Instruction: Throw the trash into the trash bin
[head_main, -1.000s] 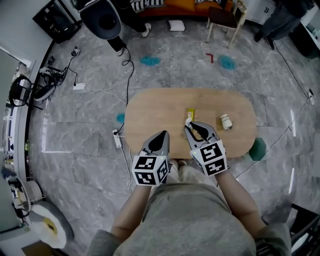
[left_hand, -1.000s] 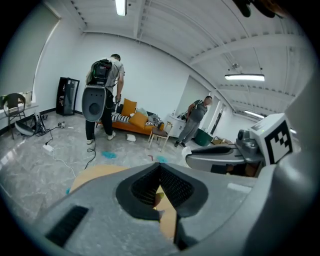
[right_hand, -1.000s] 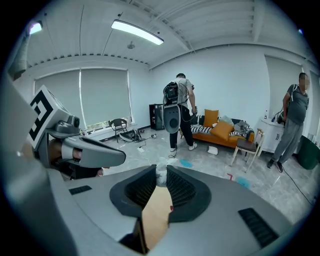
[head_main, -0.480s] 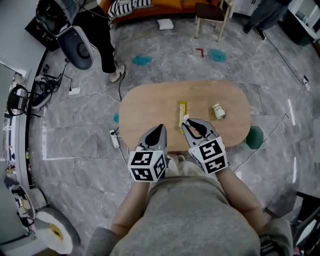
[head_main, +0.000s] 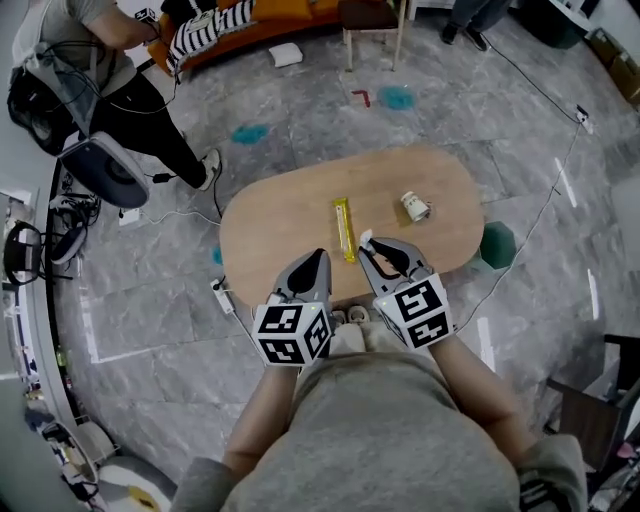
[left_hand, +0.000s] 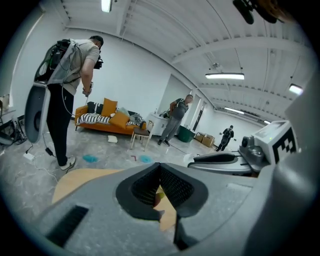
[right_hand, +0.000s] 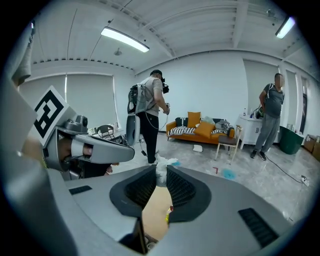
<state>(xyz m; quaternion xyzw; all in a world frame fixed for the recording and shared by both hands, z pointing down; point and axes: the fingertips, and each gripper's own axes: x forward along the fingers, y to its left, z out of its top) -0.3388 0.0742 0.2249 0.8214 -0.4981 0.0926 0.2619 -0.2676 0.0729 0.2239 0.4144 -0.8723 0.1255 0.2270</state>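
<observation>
Both grippers have drawn back toward the table's (head_main: 280, 215) near edge, the right gripper (head_main: 368, 245) pinching a white paper scrap (head_main: 365, 237), the left gripper (head_main: 318, 258) closed empty, while the yellow wrapper (head_main: 344, 228) and the small white cup (head_main: 415, 206) remain on the table and what looks like the green bin (head_main: 497, 245) is unreached.

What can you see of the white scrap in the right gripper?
The white scrap looks like crumpled tissue or thin paper, small and wrinkled. The right gripper pinches it at its tips, and a tuft sticks out past them. In the head view it shows above the wooden table, beside the yellow wrapper and apart from it.
</observation>
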